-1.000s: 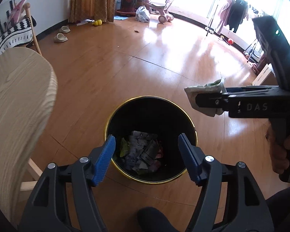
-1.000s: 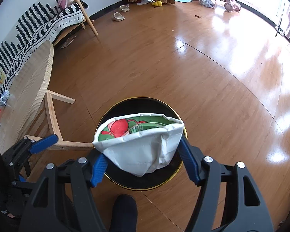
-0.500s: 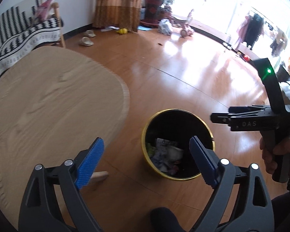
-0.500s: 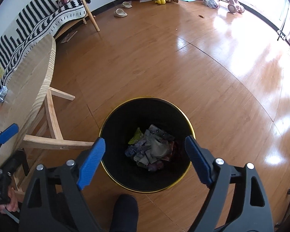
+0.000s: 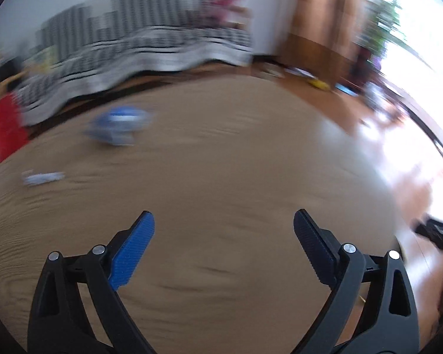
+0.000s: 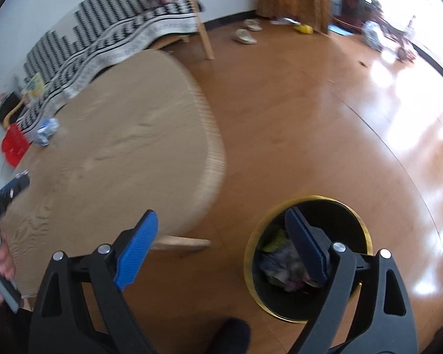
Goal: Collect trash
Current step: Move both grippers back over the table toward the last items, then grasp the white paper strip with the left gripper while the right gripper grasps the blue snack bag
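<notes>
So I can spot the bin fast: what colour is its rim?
Gold, on a black bin; clearest in the right wrist view.

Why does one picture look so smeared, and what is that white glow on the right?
Left wrist view: motion blur smears the table and the blue wrapper, while the left gripper stays sharp; window light washes out the right edge. Right wrist view: milder blur, the bin readable, sun glare on the floor; fisheye bends the edges in both.

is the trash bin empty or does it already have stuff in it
Not empty. The right wrist view shows crumpled wrappers lying at the bottom of the black bin; how full it is, I cannot tell.
</notes>
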`<state>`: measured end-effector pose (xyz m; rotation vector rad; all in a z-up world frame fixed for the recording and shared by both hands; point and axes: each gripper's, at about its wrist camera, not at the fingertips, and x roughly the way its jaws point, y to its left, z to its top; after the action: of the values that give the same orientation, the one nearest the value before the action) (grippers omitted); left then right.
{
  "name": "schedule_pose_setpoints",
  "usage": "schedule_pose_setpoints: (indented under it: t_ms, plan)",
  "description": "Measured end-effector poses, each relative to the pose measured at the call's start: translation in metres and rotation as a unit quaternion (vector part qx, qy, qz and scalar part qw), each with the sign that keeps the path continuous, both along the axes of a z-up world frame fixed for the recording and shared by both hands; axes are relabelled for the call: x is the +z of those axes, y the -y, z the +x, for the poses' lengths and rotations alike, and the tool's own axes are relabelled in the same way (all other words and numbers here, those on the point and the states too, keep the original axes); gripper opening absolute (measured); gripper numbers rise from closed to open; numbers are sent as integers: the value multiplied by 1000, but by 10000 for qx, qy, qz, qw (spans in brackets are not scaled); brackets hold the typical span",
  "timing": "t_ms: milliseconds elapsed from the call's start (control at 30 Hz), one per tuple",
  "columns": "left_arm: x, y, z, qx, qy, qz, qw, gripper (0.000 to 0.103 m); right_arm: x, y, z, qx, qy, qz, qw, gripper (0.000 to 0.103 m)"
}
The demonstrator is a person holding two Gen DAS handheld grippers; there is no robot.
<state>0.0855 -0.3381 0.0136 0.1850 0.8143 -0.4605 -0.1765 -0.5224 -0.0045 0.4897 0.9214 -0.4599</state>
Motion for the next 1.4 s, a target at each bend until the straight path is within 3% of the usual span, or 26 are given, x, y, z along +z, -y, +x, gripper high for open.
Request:
schedule_pose_setpoints:
  t_ms: [100,233,300,467,700,833,900,1000,1033,1200,1400]
  plan:
    - [-1,-61,56,1101,-13,57,9939,93,3,-28,44,369,16,-10,9993,86]
    - [-16,-128,125,2660,-313,-80,9634,93,-1,-73,101,881,-93,-55,9961,86]
    - [-22,-150,153,3062,-450,-233,9506,93,-4,-91,122,1076,-136,-82,9941,86]
    - [-34,-170,205,3586,-843,-499,9283,93,-7,-132,168,1513,-187,-118,9882,86]
    - [-52,-176,231,3934,-1042,-478,9122,93,-7,-170,209,2054,-118,-160,9785,86]
    - [-54,-172,231,3871,-911,-246,9172,87,-3,-184,230,2212,-37,-159,9751,86]
    - [-53,-174,227,3888,-757,-137,9181,66,2,-188,241,2274,19,-168,9737,86]
    - [-50,-178,216,3684,-672,-168,9271,18,10,-196,265,2365,83,-213,9714,86]
    - [-50,-180,213,3560,-691,-179,9317,12,13,-201,276,2428,101,-233,9697,86]
    - [-51,-190,198,3061,-669,10,9496,10,25,-227,337,2750,125,-486,9601,89]
    - [-34,-216,159,2663,-715,-98,9612,10,34,-254,422,2862,160,-480,9568,96]
